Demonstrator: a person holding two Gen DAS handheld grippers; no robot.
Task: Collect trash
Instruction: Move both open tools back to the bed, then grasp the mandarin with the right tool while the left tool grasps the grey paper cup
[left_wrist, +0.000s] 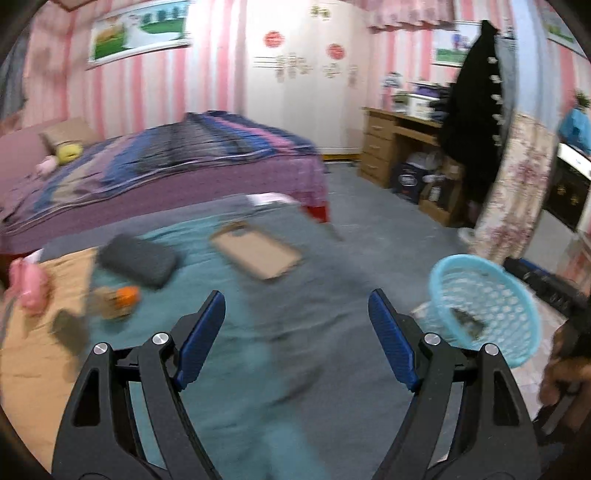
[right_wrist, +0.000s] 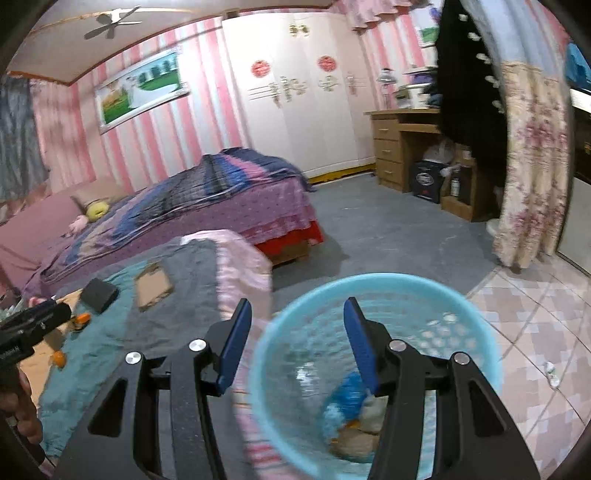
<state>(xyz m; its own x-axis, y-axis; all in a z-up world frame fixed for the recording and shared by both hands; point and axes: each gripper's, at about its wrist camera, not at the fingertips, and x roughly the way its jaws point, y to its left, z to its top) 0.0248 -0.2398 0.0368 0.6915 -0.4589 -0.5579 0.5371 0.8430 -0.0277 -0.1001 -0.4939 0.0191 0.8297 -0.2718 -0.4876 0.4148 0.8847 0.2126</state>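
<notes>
**A:** Teal blanket first, spread wide. The left gripper hangs over it, jaws apart and empty.

**B:** And the blue basket?

**A:** The right gripper grips its near rim, off the blanket's right edge, crumpled scraps inside.

**B:** What's left to collect?

**A:** I'd say the cardboard piece, ahead and slightly left of the left gripper, long axis slanting away leftward; flat, tan. The orange bits lie farther left.

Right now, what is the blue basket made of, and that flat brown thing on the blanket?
The blue basket looks like thin moulded plastic: one smooth light-blue colour, walls full of regular little holes. The flat brown thing looks like plain matte cardboard, going by its dull tan face and thin, stiff edges, though blur leaves that uncertain.
</notes>
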